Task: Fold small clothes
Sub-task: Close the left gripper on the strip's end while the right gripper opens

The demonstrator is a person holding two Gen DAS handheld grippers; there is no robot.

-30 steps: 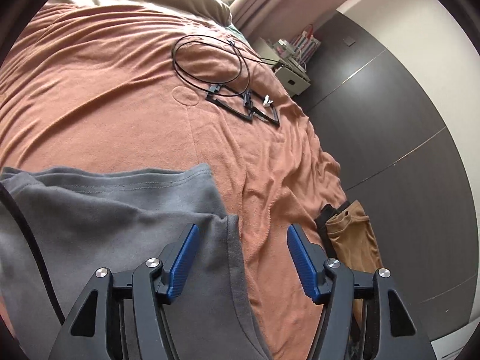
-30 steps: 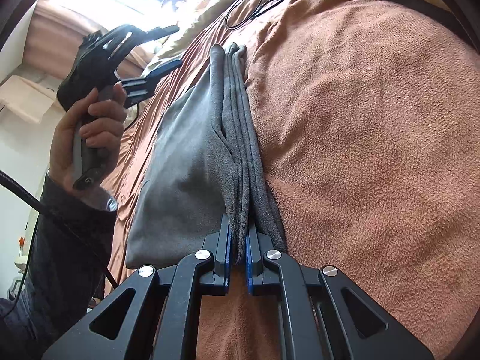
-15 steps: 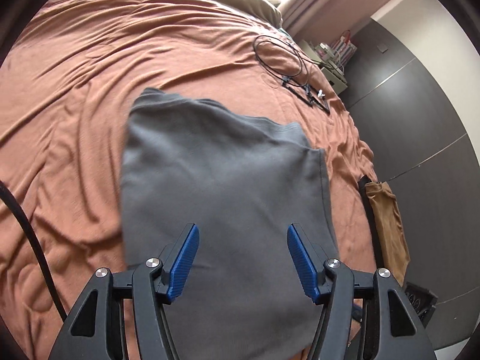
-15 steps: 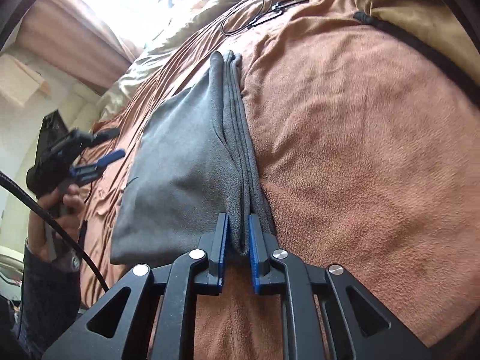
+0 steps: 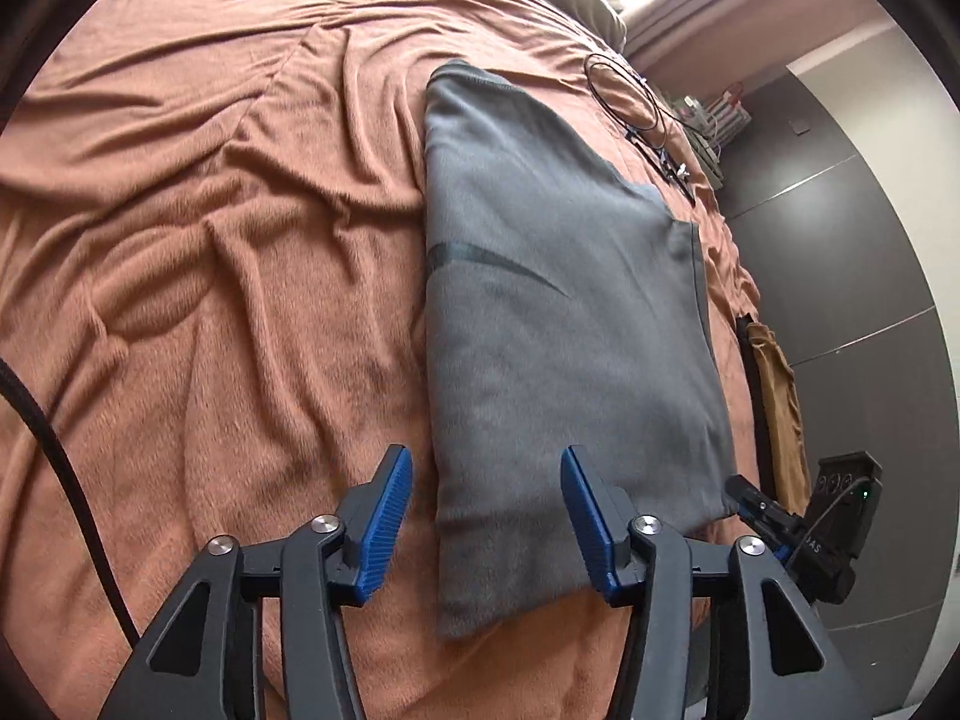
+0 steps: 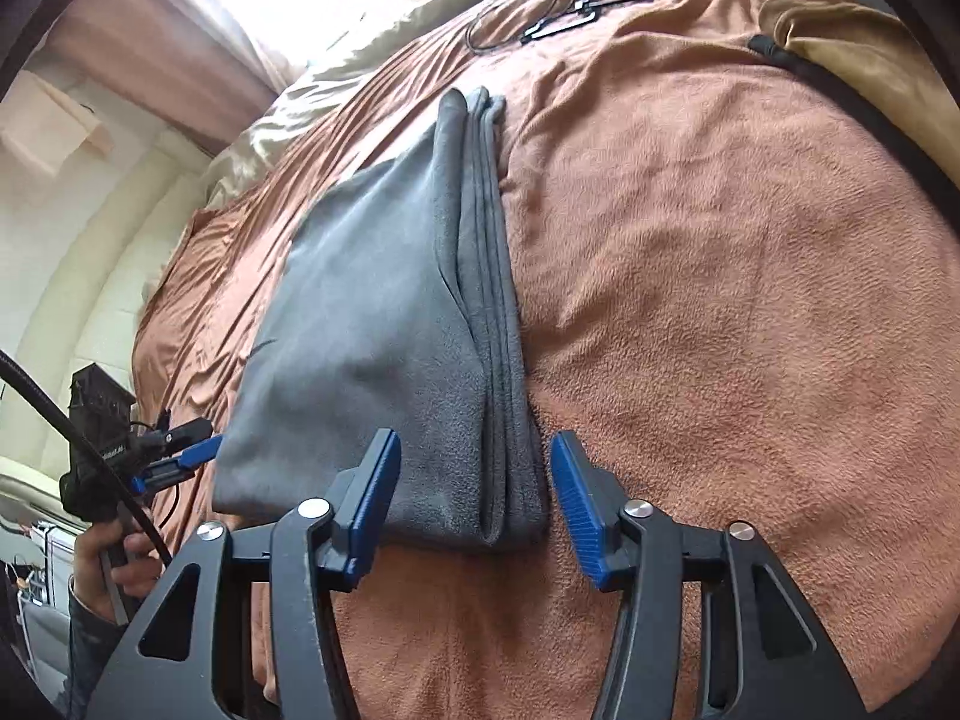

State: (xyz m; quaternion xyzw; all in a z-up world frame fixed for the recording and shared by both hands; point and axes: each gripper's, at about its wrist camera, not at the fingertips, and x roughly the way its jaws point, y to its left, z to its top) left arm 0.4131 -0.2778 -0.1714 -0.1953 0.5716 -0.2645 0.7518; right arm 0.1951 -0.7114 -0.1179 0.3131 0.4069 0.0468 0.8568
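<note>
A grey garment [image 5: 558, 324] lies folded into a long rectangle on the orange-brown blanket [image 5: 210, 300]. Its stacked folded edge [image 6: 498, 360] runs along the right side in the right wrist view. My left gripper [image 5: 486, 498] hangs over the near left corner of the garment. Its jaws are closing, with the cloth's edge between them and the pads not pressing. My right gripper [image 6: 474, 480] straddles the near end of the folded edge; its jaws are opening and stand off the cloth. The left gripper [image 6: 180, 462] also shows in the right wrist view, held by a hand [image 6: 114, 552].
A black cable loop with a hanger [image 5: 636, 102] lies at the far end of the bed. A tan garment [image 5: 774, 396] hangs over the bed's right edge beside dark cabinet doors [image 5: 840, 240]. A beige cover [image 6: 372, 54] lies at the head of the bed.
My right gripper has let go of the garment's folded edge and its jaws have spread. My left gripper has travelled from the garment's far end to its near left corner, jaws narrowing.
</note>
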